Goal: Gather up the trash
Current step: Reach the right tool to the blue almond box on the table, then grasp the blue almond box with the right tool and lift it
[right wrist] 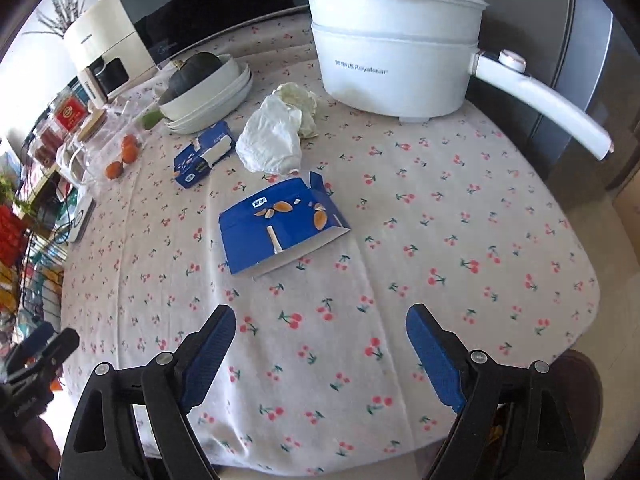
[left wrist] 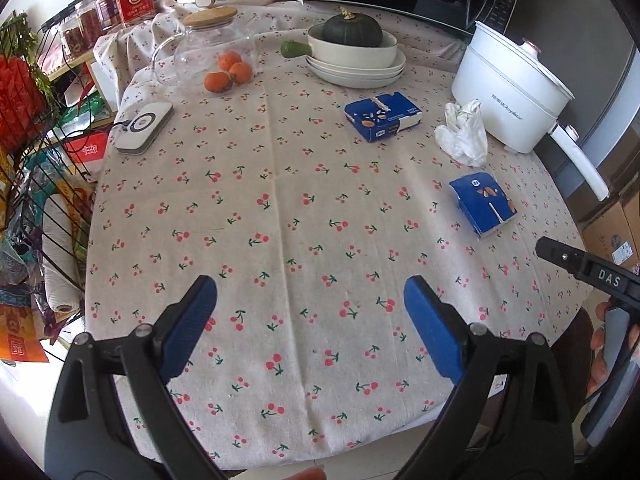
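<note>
Above the tablecloth (left wrist: 280,200), left tongs (left wrist: 310,320) and right tongs (right wrist: 320,352) gape wide, empty.

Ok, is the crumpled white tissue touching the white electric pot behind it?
Apart. The right wrist view shows a strip of cherry tablecloth between the crumpled tissue and the pot's base; the left wrist view agrees.

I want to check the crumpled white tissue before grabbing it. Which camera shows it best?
The right wrist view: the crumpled white tissue sits near centre, large, its folds clear, just left of the white electric pot. The left wrist view shows it smaller, toward the right edge.
</note>
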`<state>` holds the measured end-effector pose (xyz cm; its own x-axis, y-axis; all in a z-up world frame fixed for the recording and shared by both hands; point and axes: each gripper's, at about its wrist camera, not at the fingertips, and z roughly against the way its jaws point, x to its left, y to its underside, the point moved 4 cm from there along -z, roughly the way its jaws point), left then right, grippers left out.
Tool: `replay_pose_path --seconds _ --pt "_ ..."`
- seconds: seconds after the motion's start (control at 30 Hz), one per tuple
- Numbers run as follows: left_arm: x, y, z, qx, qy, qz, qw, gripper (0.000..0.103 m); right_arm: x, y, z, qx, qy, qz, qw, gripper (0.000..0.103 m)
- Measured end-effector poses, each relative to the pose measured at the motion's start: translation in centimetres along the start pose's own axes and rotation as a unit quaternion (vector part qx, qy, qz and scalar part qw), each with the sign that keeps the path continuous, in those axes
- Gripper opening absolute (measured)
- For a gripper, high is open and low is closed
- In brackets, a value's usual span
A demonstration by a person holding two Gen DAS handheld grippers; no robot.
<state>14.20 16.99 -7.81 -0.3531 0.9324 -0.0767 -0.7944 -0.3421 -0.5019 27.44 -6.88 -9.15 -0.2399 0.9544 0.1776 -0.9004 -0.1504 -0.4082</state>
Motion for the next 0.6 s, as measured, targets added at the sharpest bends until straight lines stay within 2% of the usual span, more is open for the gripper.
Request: replay_pose_path --seconds 0.07,0.1,0.13,0.27,0.6 --pt "0.2 -0.2 -0.5 0.007 0.002 0.011 0.9999 0.095 1.4 -0.8 -1.3 -0.002 -0.016 0.013 1.0 0.09" --pt "0.3 -0.2 -0.7 0.01 0.003 0.015 0.9998 0.095 2.4 -1.2 -1.8 -0.004 -0.02 0.033 0.999 0.094" --pt "0.3 -0.2 -0.8 0.013 0.004 0.019 0.9997 0.095 3.3 -1.6 -2.4 -0.001 -0.018 0.058 0.998 0.102" --pt "0.4 -0.1 -1.4 0.023 0.003 0.023 0.9995 0.095 5.7 -2.2 -4.7 -0.002 0.015 0.134 0.991 0.103" --pt "0.4 -0.2 -2.5 0.034 -0.005 0.022 0.9992 0.095 4.0 -3.0 -9.7 0.036 0.029 0.116 0.992 0.103"
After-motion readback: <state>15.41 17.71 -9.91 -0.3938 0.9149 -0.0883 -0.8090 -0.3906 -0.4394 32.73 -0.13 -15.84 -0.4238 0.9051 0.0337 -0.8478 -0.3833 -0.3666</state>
